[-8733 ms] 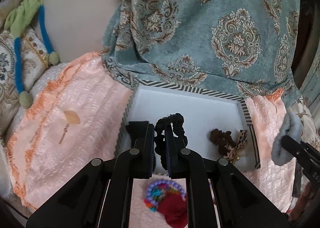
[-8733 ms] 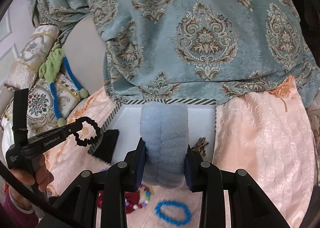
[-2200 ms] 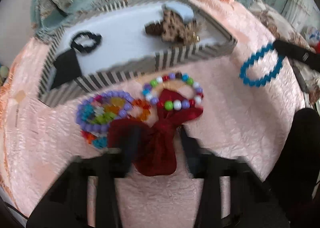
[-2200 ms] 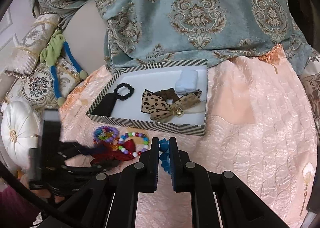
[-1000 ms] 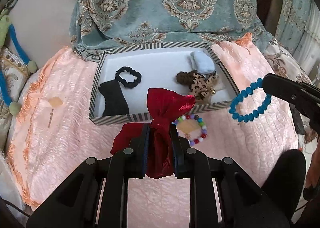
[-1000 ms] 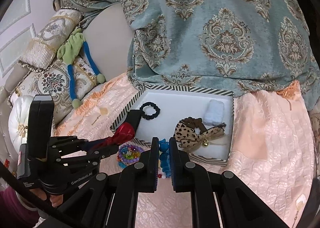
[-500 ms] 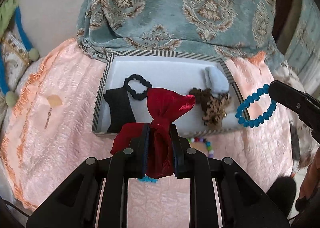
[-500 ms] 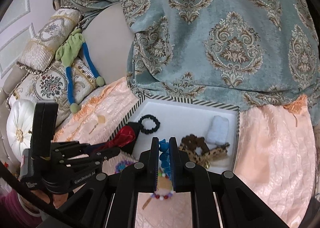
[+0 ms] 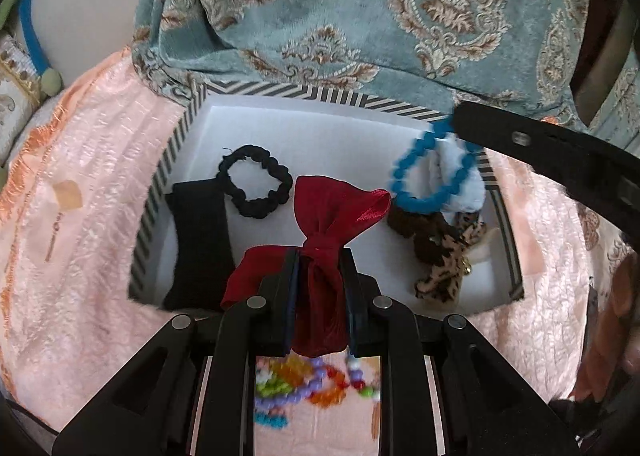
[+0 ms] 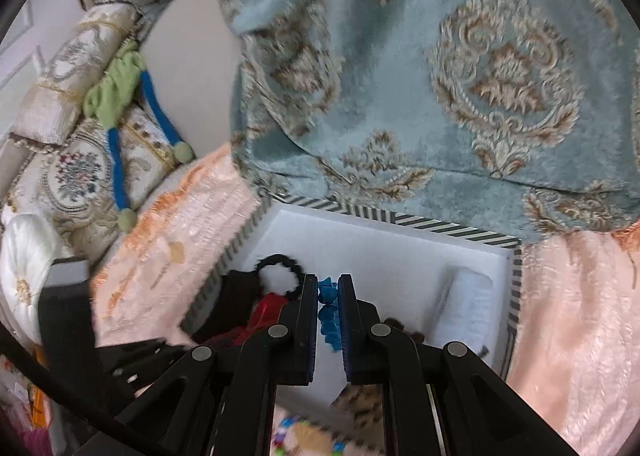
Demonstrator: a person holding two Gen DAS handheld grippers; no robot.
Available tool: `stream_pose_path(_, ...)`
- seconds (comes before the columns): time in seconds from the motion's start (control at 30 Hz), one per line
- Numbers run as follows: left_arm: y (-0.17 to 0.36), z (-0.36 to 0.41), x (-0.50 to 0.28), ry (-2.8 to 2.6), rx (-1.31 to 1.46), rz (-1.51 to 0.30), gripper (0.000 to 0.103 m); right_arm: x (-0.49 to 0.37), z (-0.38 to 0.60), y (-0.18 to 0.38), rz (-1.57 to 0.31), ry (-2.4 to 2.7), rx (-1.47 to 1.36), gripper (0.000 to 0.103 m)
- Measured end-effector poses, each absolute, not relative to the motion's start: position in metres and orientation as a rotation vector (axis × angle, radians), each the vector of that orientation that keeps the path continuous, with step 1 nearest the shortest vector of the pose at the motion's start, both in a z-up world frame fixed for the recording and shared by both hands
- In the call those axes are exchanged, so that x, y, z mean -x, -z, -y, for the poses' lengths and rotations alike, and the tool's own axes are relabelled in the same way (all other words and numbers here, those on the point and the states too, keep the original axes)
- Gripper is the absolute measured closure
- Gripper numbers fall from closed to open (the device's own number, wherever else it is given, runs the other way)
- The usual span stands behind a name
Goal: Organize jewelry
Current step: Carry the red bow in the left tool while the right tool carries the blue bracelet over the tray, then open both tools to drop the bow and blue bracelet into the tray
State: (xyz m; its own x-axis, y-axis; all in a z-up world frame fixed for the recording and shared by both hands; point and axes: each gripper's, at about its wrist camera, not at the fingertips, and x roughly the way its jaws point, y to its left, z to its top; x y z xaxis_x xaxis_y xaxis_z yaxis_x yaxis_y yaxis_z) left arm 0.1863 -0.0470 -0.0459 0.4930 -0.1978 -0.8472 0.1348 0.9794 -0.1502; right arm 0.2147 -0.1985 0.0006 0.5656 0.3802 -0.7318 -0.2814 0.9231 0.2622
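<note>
**Op:** Red satin bow is clamped at its knot in my left hand-held gripper, fingers pinched narrow on it. Upper loop sticks up past the fingertips, over the near part of the striped box.

**Eng:** Right side?

**Op:** Right hand-held gripper is pinched on the blue bead bracelet. From the left wrist view the bracelet hangs as a loop off the fingertips, above the right end of the box, in front of the pale blue fluffy piece. From the right wrist view I only see a few blue beads between the fingers.

**Eng:** Box contents?

**Op:** Black scrunchie at left-centre on the white floor, touching the top of a black cloth piece that lies along the left wall. Leopard-print bow with a brown piece beside it at the right, just below the hanging bracelet. Pale blue piece against the right wall.

**Eng:** Anything outside?

**Op:** Multicolour bead bracelets on the pink quilted bedspread, near side of the box, seen between my left fingers, blurred. Teal patterned fabric drapes behind the box's far wall, touching it.
</note>
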Motion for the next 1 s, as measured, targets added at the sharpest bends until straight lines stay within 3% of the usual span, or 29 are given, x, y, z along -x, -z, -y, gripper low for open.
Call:
stream_pose_path(0.43,0.089,0.056,-0.223,0.184,0.051,-1.102,0.084,-0.303,0.241,0.081,-1.016,-0.217,-0.109,0.094)
stream_pose_path(0.53,0.094,0.056,-0.226,0.171,0.061,-1.100,0.077,-0.305,0.245,0.090,-1.017,-0.185,-0.111,0.094)
stream_pose_path(0.6,0.095,0.056,-0.226,0.168,0.065,-1.098,0.068,-0.303,0.244,0.092,-1.020,-0.185,-0.110,0.089)
stream_pose_path(0.67,0.093,0.057,-0.225,0.169,0.070,-1.094,0.060,-0.296,0.243,0.090,-1.012,-0.201,-0.114,0.069)
stream_pose_path(0.7,0.091,0.056,-0.224,0.172,0.080,-1.093,0.055,-0.290,0.244,0.086,-1.002,-0.210,-0.121,0.066)
stream_pose_path(0.8,0.084,0.053,-0.217,0.181,0.103,-1.081,0.045,-0.272,0.247,0.074,-0.974,-0.228,-0.145,0.064)
stream_pose_path(1.0,0.065,0.048,-0.194,0.137,0.068,-1.032,0.044,-0.220,0.246,0.051,-0.925,-0.224,-0.127,0.059)
